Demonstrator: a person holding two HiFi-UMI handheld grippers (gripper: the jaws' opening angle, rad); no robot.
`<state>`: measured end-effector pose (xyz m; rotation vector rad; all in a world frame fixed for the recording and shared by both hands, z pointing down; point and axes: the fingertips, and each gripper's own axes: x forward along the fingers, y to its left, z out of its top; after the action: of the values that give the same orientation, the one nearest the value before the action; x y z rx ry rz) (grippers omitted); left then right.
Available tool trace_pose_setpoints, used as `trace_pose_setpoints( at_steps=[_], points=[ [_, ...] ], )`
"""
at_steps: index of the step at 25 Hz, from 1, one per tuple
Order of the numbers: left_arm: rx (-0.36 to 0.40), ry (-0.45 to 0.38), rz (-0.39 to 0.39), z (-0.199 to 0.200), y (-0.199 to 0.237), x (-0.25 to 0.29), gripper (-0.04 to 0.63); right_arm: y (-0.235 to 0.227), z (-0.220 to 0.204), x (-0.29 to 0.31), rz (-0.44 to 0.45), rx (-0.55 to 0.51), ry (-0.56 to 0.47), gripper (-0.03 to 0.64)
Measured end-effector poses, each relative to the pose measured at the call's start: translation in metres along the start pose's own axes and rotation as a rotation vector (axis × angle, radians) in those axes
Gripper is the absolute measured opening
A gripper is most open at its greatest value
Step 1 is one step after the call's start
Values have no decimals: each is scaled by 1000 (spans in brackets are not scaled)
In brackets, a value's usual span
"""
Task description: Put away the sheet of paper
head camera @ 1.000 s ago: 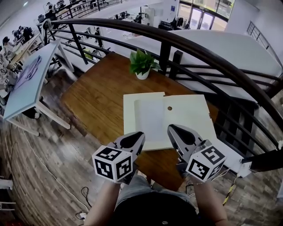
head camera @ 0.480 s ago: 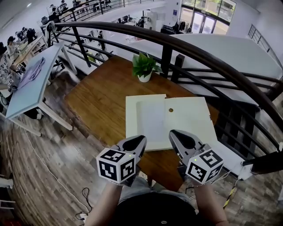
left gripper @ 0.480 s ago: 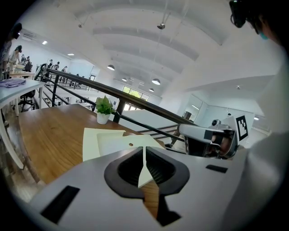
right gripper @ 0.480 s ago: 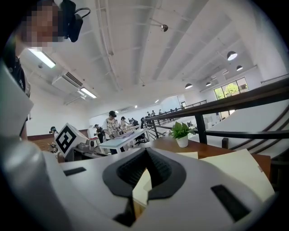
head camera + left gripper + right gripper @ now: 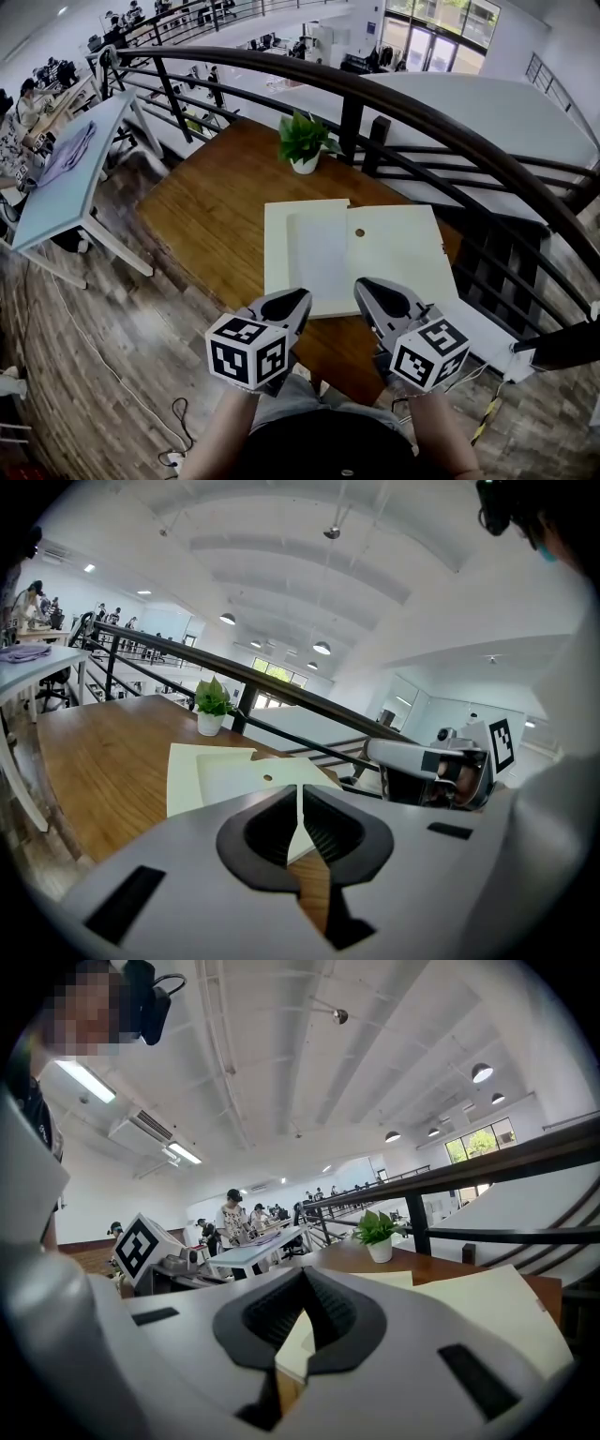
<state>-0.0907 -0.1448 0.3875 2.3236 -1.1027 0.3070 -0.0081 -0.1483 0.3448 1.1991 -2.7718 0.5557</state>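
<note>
**Operator:** State of the left gripper [image 5: 300,297] and the right gripper [image 5: 362,285]?

**Inspector:** Both have their jaws pressed together with nothing between them. They hover side by side over the near edge of the table [image 5: 202,211].

**Operator:** Location of the sheet of paper [image 5: 319,255]?

**Inspector:** It lies flat on an open cream folder [image 5: 408,253], over the folder's left half, toward the table's right side. A potted plant [image 5: 303,141] stands at the far edge.
</note>
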Motion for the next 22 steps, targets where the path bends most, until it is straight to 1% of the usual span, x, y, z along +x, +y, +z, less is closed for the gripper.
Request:
trace_pose_setpoints(
  at_steps=[9, 14, 22],
  points=[
    [-9, 0, 12, -1, 2, 0, 31, -1, -6, 4, 13, -15, 29, 26],
    [-10, 1, 2, -3, -2, -1, 31, 0, -14, 4, 15, -11, 50, 26],
    [-9, 25, -8, -8, -2, 2, 31, -1, -24, 5, 23, -17, 87, 26]
  ],
)
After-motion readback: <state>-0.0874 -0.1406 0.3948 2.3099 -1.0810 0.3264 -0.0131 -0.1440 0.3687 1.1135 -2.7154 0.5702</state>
